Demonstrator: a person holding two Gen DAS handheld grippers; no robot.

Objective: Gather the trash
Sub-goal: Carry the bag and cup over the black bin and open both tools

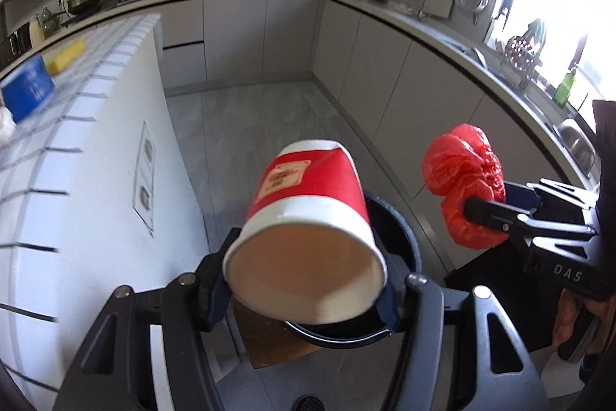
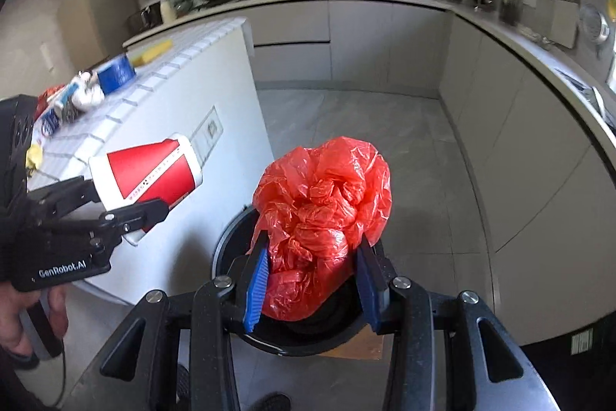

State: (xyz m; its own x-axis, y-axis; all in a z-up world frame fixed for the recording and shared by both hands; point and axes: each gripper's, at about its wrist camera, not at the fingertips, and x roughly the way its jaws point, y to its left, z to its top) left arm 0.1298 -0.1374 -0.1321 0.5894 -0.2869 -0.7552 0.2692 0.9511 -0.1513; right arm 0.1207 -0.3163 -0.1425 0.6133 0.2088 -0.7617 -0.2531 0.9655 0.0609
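My left gripper [image 1: 304,291] is shut on a red and white paper cup [image 1: 308,218], held on its side with the open mouth toward the camera, above a dark round trash bin [image 1: 400,230] on the floor. The cup also shows in the right wrist view [image 2: 150,176]. My right gripper [image 2: 313,289] is shut on a crumpled red plastic bag [image 2: 323,214], held right over the bin [image 2: 231,249]. In the left wrist view the bag [image 1: 466,187] hangs to the right of the cup, pinched by the right gripper [image 1: 489,214].
A white tiled island [image 2: 184,72] stands at left with a blue box [image 2: 115,72], a yellow sponge [image 2: 152,52] and several pieces of litter [image 2: 73,99]. Grey cabinets and a worktop [image 1: 423,26] run along the back and right. The bin rests on a brown board [image 2: 362,345].
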